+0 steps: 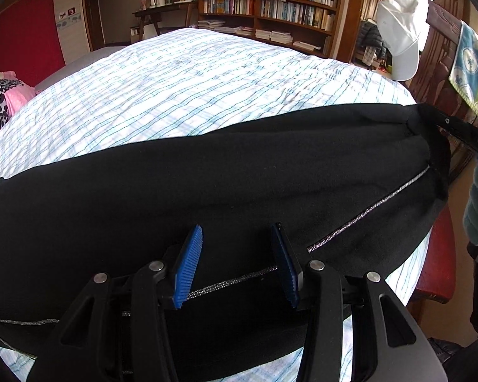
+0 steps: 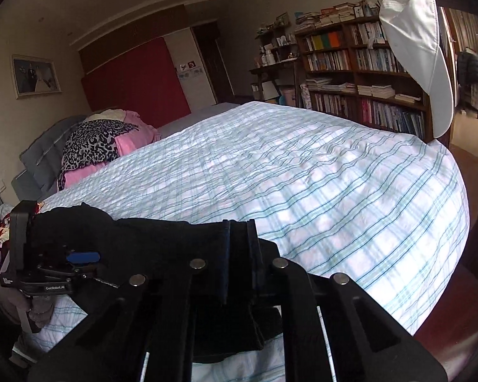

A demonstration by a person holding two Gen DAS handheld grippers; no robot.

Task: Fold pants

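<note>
Black pants (image 1: 207, 184) with a thin silver side stripe lie stretched across the near edge of the bed (image 1: 191, 82). My left gripper (image 1: 237, 264) is open, its blue pads just above the cloth, either side of the stripe. My right gripper (image 2: 239, 248) is shut on the pants' end (image 2: 175, 242), which is bunched between its fingers. In the left wrist view the right gripper (image 1: 455, 130) holds the far right end of the pants. In the right wrist view the left gripper (image 2: 76, 259) sits over the cloth at the left.
The bed has a white and blue checked cover (image 2: 302, 184). Pink and leopard-print bedding (image 2: 105, 149) lies at its head. A white cap (image 2: 414, 47) hangs on a wooden post at the right. Bookshelves (image 1: 271, 6) stand behind the bed.
</note>
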